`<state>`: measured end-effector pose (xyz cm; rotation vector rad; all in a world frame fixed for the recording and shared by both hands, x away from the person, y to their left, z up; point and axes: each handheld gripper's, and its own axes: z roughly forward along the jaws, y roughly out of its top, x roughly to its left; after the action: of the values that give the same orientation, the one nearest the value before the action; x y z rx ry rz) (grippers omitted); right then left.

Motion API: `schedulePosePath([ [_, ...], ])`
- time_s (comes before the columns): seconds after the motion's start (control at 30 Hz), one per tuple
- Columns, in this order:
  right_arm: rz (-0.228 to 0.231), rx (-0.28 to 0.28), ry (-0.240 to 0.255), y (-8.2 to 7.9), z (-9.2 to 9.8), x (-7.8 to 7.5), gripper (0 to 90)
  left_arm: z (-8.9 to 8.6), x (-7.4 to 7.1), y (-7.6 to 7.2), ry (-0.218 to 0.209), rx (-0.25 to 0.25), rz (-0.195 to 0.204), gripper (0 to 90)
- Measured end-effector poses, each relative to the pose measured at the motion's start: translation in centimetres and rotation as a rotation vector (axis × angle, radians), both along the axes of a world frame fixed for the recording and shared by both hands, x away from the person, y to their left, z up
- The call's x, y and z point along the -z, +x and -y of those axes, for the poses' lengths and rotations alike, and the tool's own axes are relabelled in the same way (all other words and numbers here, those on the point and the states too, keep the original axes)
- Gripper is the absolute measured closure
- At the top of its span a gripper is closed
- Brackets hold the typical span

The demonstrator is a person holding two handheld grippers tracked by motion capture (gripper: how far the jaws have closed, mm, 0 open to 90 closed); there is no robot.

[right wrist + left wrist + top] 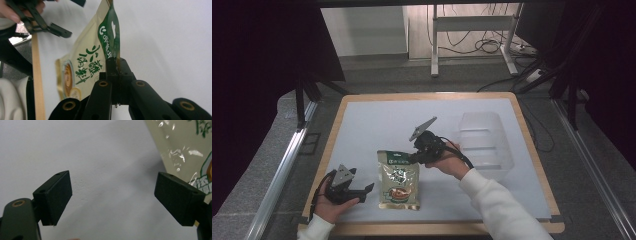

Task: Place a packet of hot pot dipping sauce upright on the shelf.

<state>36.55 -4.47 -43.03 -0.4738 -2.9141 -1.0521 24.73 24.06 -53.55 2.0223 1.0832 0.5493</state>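
Observation:
A beige and green food pouch [398, 181] lies on the white table top [377, 125], its top end lifted. My right gripper [415, 158] is shut on that top edge; in the right gripper view the jaws [115, 61] pinch the green strip of the pouch [87, 62], which hangs away from them. My left gripper [361, 181] rests at the table's front left, just left of the pouch, held in a hand. Its jaws [112, 192] stand open over bare table with nothing between them, and the pouch [185, 142] lies just beyond the right pad.
A clear plastic container [485, 140] stands on the right side of the table, close behind the right hand. The table has a wooden rim [427, 95]. Metal rails [282, 170] run along both sides. Cables lie on the floor beyond.

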Motion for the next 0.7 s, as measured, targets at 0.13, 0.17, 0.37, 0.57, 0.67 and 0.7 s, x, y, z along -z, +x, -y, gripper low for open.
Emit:
schedulePosePath([
  [0.13,0.078,-0.04,0.013,-1.3,0.1,-1.7,89.5,0.0,0.0,0.0,-0.004,-0.001,-0.002,14.6],
  [0.17,0.081,-0.045,0.018,-1.5,0.1,-1.9,89.5,0.1,0.1,0.0,-0.005,-0.002,-0.002,14.7],
  [0.37,0.119,-0.063,0.034,-2.4,0.0,-3.4,89.5,0.0,0.0,0.0,0.002,0.0,-0.001,14.6],
  [0.57,0.169,-0.069,0.04,-2.9,0.3,-5.2,89.6,0.1,0.1,0.0,-0.003,0.001,-0.007,14.7],
  [0.67,0.193,-0.062,0.04,-3.1,0.3,-5.6,89.6,0.0,0.1,0.1,-0.001,0.002,-0.005,14.6],
  [0.7,0.222,-0.056,0.047,-3.2,0.5,-6.1,89.6,0.0,0.1,0.1,-0.001,0.002,-0.004,14.7],
])
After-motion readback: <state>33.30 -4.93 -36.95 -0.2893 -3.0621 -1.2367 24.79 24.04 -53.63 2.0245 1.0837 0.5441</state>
